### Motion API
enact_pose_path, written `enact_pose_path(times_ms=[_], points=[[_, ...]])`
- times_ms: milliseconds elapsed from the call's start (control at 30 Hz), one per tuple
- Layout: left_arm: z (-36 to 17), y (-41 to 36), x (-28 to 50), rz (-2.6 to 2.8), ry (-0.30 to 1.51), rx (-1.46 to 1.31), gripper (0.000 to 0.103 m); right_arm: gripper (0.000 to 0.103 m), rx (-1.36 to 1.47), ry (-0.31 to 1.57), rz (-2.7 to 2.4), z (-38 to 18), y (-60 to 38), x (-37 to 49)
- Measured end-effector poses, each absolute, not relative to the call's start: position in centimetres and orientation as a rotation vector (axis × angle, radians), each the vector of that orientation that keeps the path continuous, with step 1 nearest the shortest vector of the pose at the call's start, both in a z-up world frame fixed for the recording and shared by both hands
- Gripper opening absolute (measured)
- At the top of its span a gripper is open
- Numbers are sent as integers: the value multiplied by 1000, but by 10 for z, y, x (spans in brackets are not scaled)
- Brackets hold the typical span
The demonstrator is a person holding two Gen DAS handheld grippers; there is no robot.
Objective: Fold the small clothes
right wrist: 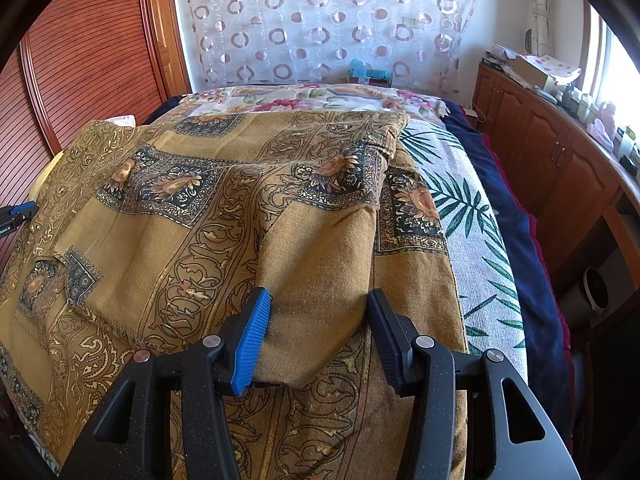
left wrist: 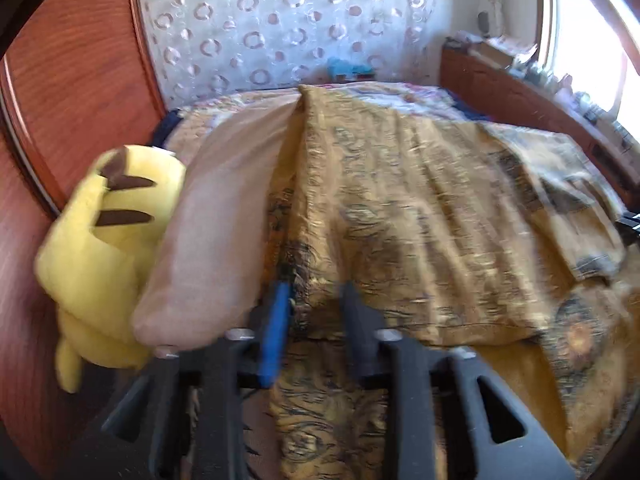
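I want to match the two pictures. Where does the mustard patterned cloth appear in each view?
Left wrist view: mustard patterned cloth fills the centre and right, running from the tool at the bottom edge up toward the curtain.
Right wrist view: the cloth covers the left and centre, a fold of it lying between the tool's fingers.
Shared landmark: the white curtain with circles, top centre in both.
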State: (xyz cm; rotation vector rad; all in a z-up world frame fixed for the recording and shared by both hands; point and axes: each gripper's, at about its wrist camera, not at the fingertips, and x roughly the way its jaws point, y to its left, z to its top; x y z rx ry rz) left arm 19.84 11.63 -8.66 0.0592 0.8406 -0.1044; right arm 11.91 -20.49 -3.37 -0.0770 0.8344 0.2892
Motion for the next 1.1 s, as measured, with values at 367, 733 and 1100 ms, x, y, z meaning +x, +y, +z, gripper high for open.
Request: enact_pose_path(times_ms=[367, 733, 1100], points=[[-43, 98, 174, -144, 698, 35, 5, 52, -78, 834, 289, -34, -205, 119], [-12, 93, 132, -189, 595, -32, 4, 5, -69, 767, 371, -6, -208, 100], [8, 115, 64, -223, 541, -145, 4, 5, -38, 661, 396, 56, -249, 59]])
